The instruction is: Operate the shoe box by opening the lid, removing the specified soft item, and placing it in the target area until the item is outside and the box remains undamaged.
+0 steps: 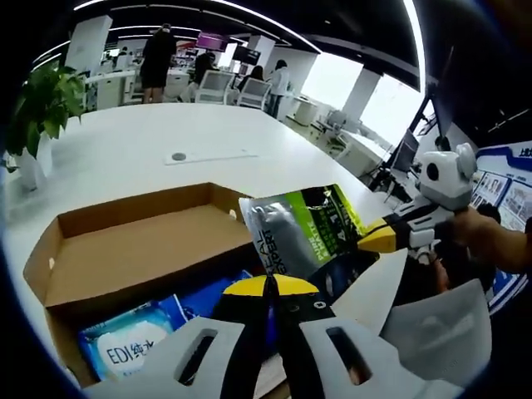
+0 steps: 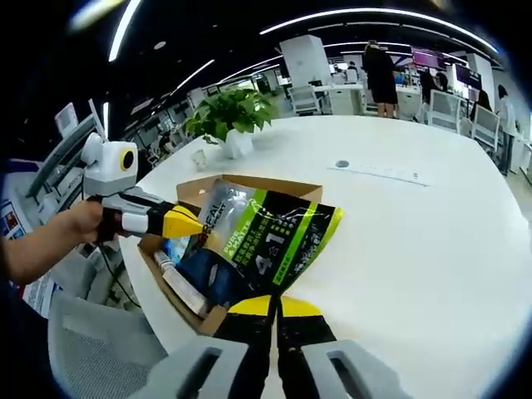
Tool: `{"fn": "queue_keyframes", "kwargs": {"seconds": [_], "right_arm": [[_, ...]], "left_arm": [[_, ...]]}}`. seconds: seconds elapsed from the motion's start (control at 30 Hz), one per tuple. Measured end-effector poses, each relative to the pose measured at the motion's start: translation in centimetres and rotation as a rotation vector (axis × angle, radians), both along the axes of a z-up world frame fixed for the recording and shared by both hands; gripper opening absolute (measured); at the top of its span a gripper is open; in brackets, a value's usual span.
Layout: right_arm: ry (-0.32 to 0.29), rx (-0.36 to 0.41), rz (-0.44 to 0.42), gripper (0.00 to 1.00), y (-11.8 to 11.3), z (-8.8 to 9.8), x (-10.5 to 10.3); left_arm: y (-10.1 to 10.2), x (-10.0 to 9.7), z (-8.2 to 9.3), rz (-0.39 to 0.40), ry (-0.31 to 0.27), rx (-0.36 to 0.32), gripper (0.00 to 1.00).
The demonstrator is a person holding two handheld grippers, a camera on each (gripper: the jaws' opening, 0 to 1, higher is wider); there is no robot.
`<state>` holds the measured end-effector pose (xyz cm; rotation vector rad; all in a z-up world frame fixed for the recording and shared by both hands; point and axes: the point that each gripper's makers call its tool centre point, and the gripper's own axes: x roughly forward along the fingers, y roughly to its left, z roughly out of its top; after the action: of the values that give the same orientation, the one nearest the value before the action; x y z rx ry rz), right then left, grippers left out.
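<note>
plant: leafy green, white pot [image 1: 37,125], far left of the white worktop [image 1: 150,158] in the left gripper view.
shoe box: brown corrugated cardboard [image 1: 125,249], rectangular, lid flap folded back flat, sitting at the worktop edge. Box also at [image 2: 249,187] in the right gripper view.
box contents: soft blue-and-white plastic pack [image 1: 133,337] with printed lettering, lying flat inside the box.
left tool: yellow tips on white plastic body [image 1: 268,287], tips pressed together, nothing visibly pinched; it sits low over the box's near edge. In the right gripper view it comes in from the left [image 2: 195,223], a hand [image 2: 79,224] on it, tip just beside the pouch's upper left corner.
pouch: glossy foil bag, silver, black and lime-green panels with white print [image 2: 262,237], flat, slightly crinkled, held tilted above the open box. Also at [image 1: 303,229].
right tool: yellow tips [image 2: 274,306] closed on the pouch's bottom corner. In the left gripper view it enters from the right [image 1: 370,239], tip against the pouch edge.
chair: grey, smooth shell [image 2: 100,349], just beside the worktop.
</note>
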<state>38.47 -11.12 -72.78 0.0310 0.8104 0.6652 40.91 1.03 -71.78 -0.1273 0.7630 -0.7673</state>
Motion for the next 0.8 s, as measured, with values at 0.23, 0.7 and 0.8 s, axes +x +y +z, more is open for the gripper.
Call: {"fn": "queue_keyframes", "kwargs": {"seconds": [0.23,0.7,0.8], "right_arm": [[0.002,-0.01,-0.023,0.0,-1.9,0.1,0.6],[0.01,-0.042,-0.063,0.0,-5.9,-0.2,1.3],[0.015,-0.041,-0.075,0.0,-6.7,-0.4,1.3]], "left_arm": [[-1.7,0.3,-0.2,-0.019,0.01,-0.003,0.0],[-5.5,0.8,-0.6,-0.05,0.015,-0.008,0.0],[-6.4,0.8,-0.8,-0.063,0.015,-0.004,0.0]]}}
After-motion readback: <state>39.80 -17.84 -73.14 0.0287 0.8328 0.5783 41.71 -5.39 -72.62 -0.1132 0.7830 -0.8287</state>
